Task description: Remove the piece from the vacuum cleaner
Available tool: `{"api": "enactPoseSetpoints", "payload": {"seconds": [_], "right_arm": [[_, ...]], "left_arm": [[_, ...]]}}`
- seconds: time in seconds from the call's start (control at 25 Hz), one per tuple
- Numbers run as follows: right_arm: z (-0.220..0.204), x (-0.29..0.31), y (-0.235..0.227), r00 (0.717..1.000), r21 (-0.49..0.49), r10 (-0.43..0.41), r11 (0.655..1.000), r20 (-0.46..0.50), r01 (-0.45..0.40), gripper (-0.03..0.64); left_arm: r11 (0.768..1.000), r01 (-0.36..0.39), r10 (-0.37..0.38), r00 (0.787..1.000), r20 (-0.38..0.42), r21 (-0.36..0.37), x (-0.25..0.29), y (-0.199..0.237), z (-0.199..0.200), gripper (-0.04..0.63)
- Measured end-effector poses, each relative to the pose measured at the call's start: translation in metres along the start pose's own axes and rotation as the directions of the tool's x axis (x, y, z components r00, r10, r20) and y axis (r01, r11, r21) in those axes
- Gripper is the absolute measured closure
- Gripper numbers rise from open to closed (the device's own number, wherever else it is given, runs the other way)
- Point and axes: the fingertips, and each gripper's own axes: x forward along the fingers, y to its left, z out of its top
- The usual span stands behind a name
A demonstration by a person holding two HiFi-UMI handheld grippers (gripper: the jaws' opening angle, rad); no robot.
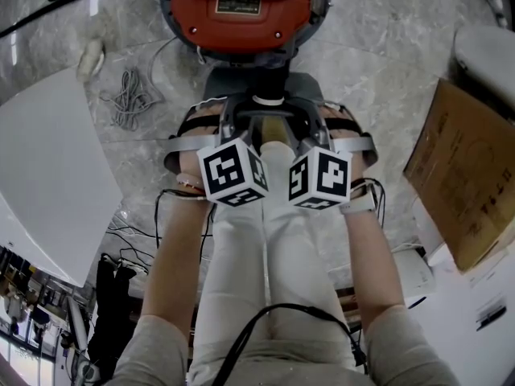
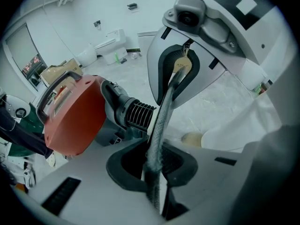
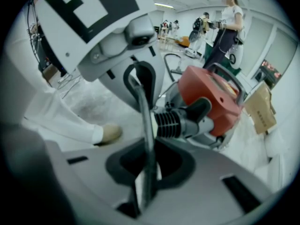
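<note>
The red vacuum cleaner (image 1: 241, 10) stands on the floor in front of me, its black ribbed hose collar (image 2: 139, 115) pointing toward both grippers. A narrow dark grey piece (image 2: 161, 121) runs from that collar area between the two grippers, which face each other. My left gripper (image 2: 154, 172) is shut on one end of it. My right gripper (image 3: 145, 177) is shut on the other end of the piece (image 3: 147, 125). In the head view both grippers (image 1: 241, 123) (image 1: 306, 127) meet just below the cleaner, over a white ring (image 1: 269, 100). The piece's joint with the cleaner is hidden.
A white board (image 1: 48, 175) lies at the left, a coiled cable (image 1: 129, 95) beside it. A cardboard box (image 1: 467, 175) stands at the right. My white-trousered legs (image 1: 265, 280) and shoe (image 3: 110, 134) are below the grippers. Another person (image 3: 225, 22) stands far behind.
</note>
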Motion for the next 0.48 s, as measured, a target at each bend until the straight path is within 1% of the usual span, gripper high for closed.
{"api": "enactPoseSetpoints", "payload": {"seconds": [0.12,0.28,0.4,0.48], "right_arm": [[0.0000,0.0012,-0.0009,1.000,0.018,0.008,1.000,0.010,-0.009,0.569],[-0.0016,0.0035,-0.0025,0.997,0.087,0.014,0.996,0.078,-0.021,0.569],[-0.0041,0.0050,-0.0021,0.993,0.146,0.015,0.989,0.121,-0.033,0.569],[-0.0039,0.0056,-0.0022,0.993,0.148,0.012,0.989,0.118,-0.030,0.569]], "left_arm": [[1.000,0.007,-0.007,1.000,-0.020,-0.001,-0.0009,0.0003,-0.0004,0.538],[1.000,0.000,0.001,0.999,-0.045,0.018,-0.0037,0.0016,0.0018,0.538],[1.000,0.002,-0.002,0.999,-0.046,0.005,-0.0057,-0.0002,0.0033,0.538],[1.000,0.005,-0.006,0.999,-0.045,-0.004,-0.0059,0.0001,0.0031,0.538]]}}
